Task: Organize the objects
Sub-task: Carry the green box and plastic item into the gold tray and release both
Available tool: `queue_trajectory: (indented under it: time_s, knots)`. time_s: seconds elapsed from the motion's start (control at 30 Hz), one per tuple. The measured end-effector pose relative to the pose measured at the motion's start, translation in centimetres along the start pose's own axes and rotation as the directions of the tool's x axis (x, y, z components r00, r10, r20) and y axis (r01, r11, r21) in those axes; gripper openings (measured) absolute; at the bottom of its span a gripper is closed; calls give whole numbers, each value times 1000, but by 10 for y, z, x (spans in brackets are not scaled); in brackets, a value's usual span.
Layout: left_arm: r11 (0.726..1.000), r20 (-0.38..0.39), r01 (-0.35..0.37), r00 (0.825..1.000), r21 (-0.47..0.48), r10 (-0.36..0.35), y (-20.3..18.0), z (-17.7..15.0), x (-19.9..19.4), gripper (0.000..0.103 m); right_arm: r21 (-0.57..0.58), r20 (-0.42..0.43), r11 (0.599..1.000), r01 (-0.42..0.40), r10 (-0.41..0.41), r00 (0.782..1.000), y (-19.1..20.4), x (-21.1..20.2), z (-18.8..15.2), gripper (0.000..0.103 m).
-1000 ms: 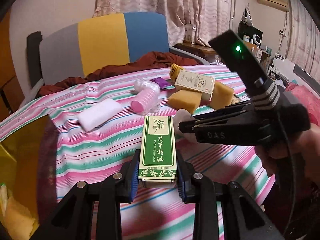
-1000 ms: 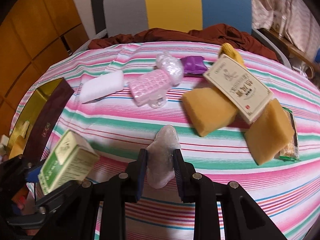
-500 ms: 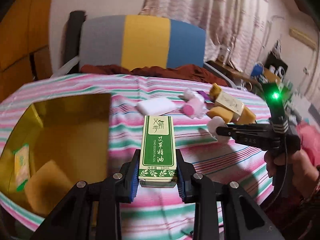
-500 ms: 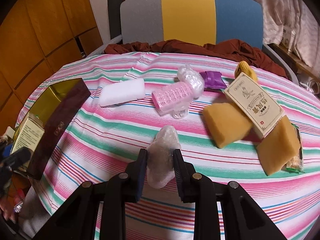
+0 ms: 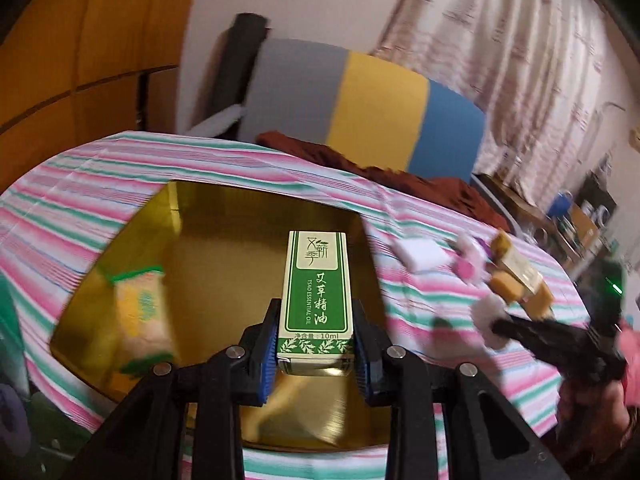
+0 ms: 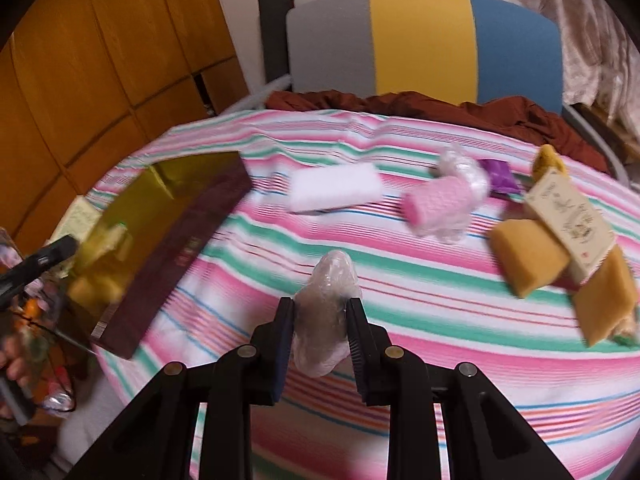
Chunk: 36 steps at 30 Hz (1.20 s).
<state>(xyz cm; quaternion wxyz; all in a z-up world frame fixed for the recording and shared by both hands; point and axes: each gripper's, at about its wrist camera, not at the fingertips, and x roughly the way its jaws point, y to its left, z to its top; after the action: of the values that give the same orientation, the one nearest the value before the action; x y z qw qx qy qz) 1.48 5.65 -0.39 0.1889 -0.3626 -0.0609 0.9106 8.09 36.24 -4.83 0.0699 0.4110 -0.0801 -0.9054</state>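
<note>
Green essential-oil box [image 5: 316,296] sits clamped between the pads of the left gripper [image 5: 316,344], its long axis running straight away from the hand, printed face up, the leafy end nearest the jaws and the far end tipped slightly downward. It hangs over the open gold-lined box [image 5: 224,216] at the left edge of the striped tablecloth [image 6: 400,276]; a second ago it was above bare cloth with the box only at the left margin. A yellow snack packet [image 5: 140,308] lies inside, blurred. The right gripper [image 6: 320,316] is shut on a clear plastic-wrapped bundle [image 6: 326,304], which stands nearly upright between the jaws, as before. Beyond it lie a white sponge [image 6: 334,192], a pink roller [image 6: 440,204], yellow-brown blocks [image 6: 528,256] and a cream carton [image 6: 572,220], now sitting farther right in that view.
</note>
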Motion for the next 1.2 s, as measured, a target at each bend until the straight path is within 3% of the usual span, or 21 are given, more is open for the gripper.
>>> queue_trajectory:
  time_s: [0.23,0.43,0.63,0.9,1.03,1.2]
  knots:
    - [996,-67,-81,995,-33,79,49,16,28,31,-56,26,985,-162,164,986,75,-2,10,27]
    - [995,-180,-86,981,-55,75,68,20,62,31,-125,19,961,-245,249,968,137,11,20,27]
    - [992,-228,-102,970,-71,84,73,19,80,31,-145,3,961,-236,239,971,169,35,35,27]
    - [988,-261,-141,958,-69,119,77,13,82,35,-152,-28,972,-182,179,983,184,63,42,27]
    - [982,-261,-147,959,-119,112,84,8,76,44,-151,-42,975,-163,158,987,186,72,42,27]
    - [964,-219,-153,970,-218,104,91,12,60,44,-138,-58,977,-160,153,986,184,79,38,30]
